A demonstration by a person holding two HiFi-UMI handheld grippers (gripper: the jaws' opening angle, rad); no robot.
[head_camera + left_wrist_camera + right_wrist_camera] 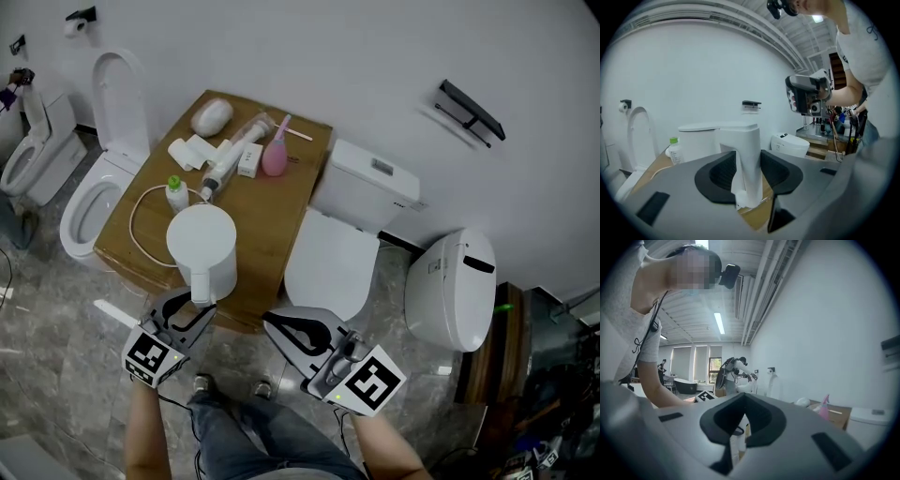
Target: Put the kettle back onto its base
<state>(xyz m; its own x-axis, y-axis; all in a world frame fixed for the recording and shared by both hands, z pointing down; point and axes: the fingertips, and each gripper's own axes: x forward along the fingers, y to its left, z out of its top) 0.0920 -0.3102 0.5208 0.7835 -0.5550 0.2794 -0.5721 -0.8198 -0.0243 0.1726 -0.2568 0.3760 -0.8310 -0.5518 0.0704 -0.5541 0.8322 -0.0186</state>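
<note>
Kettle [202,242] stands upright near the front edge of the wooden bench [272,225], its cord [139,225] looped to the left. Can't see the base under it. Left claw [187,305] is wide open, the kettle handle [750,159] sitting loose between the jaws. Right claw [281,323] is off the bench, jaws all but together and empty.
</note>
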